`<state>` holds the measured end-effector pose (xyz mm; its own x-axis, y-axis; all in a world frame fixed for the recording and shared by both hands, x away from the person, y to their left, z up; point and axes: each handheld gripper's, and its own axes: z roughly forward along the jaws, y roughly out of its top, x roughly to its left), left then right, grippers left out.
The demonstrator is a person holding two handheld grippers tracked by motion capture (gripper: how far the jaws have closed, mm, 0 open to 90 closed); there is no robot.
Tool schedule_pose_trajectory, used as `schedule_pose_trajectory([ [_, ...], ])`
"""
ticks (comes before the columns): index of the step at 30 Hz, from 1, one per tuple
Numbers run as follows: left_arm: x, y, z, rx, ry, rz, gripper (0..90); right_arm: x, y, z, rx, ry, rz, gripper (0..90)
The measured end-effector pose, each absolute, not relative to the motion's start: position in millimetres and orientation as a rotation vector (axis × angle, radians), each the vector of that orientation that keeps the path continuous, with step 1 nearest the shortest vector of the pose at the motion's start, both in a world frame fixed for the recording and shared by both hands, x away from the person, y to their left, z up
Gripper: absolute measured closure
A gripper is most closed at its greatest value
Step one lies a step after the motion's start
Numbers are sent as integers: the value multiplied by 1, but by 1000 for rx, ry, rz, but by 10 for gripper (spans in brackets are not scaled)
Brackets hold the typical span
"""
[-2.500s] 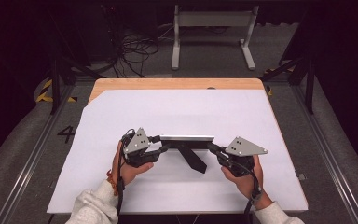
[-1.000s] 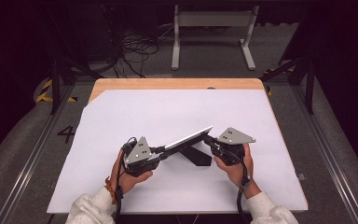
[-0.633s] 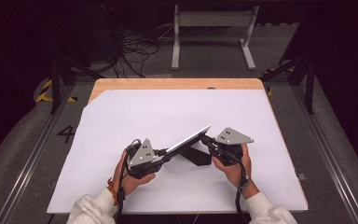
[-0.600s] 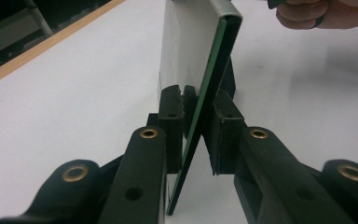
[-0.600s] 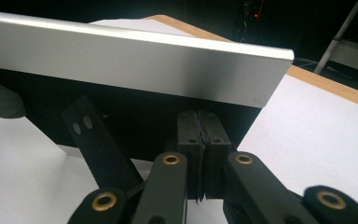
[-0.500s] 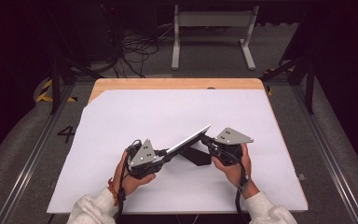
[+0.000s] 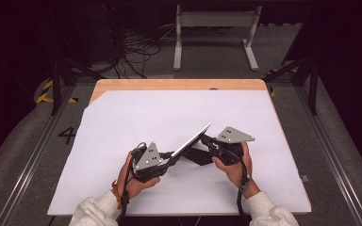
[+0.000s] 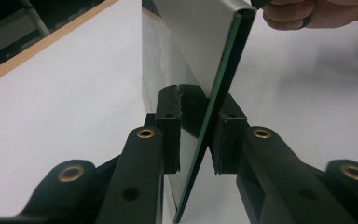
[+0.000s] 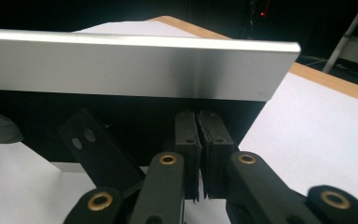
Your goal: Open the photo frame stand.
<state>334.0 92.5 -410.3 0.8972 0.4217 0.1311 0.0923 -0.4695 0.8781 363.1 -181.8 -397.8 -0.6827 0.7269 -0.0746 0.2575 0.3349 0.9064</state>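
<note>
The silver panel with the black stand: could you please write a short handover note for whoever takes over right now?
Left gripper: fingers straddle the low end of the flat silver metal panel and seem to press it; they have just been opening slightly.
Right gripper: shut on the thin black hinged stand under the panel.
Place: the panel is tilted, its far corner raised over the white table.
Done: panel picked up, stand gripped.
Left: probably fold the stand out and set the panel down on it.

A wooden table (image 7: 179, 84) carries a white sheet (image 7: 136, 117), on which a black stand (image 7: 199, 156) rests.
</note>
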Motion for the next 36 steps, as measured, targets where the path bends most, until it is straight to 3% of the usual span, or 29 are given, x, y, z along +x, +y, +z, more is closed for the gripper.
schedule_pose_trajectory([
  [36, 327, 94, -404, 2033, 327, 476, 765, 369, -177, -394, 843, 2141, 1332, 863],
])
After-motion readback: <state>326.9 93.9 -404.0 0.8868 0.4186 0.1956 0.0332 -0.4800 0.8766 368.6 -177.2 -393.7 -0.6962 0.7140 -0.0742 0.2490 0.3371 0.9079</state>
